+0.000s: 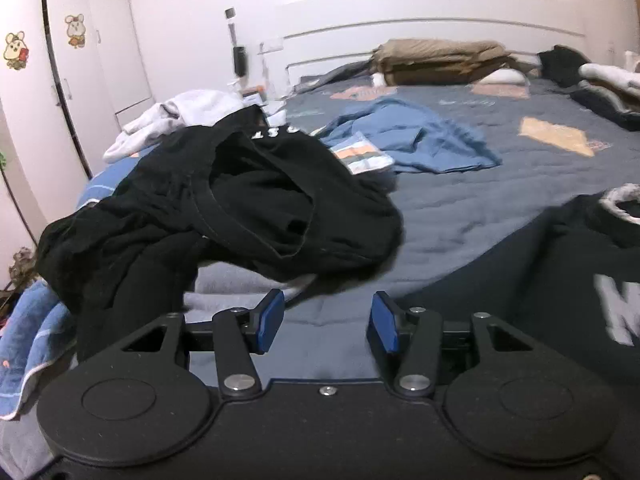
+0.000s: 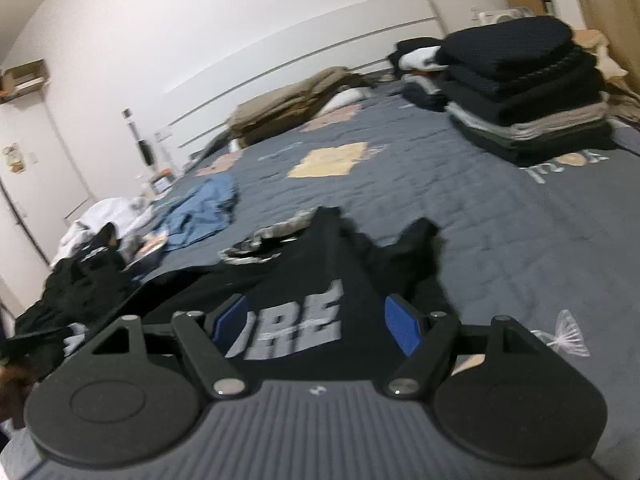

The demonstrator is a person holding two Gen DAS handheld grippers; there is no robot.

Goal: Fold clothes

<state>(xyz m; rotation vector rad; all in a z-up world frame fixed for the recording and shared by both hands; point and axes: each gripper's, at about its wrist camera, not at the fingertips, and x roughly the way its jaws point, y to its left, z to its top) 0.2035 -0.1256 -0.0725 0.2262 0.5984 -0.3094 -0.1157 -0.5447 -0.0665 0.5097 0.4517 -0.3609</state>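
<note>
A dark sweatshirt with grey block letters point(image 2: 304, 320) lies spread on the bed, its grey-lined collar point(image 2: 272, 240) pointing away from me. My right gripper point(image 2: 316, 326) hovers open just above the lettering, nothing between its blue pads point(image 2: 402, 328). In the left wrist view the same sweatshirt point(image 1: 580, 280) fills the lower right. My left gripper point(image 1: 328, 322) stands open over the blue-grey quilt point(image 1: 460, 208), empty. Just beyond it to the left lies a crumpled black T-shirt point(image 1: 240, 204) with white letters.
A blue garment point(image 1: 412, 136) and a white one point(image 1: 176, 116) lie farther back on the left. A stack of folded dark clothes point(image 2: 524, 88) stands at the far right of the bed. Tan folded bedding point(image 1: 436, 60) sits by the headboard. White wardrobes point(image 1: 60, 80) line the left wall.
</note>
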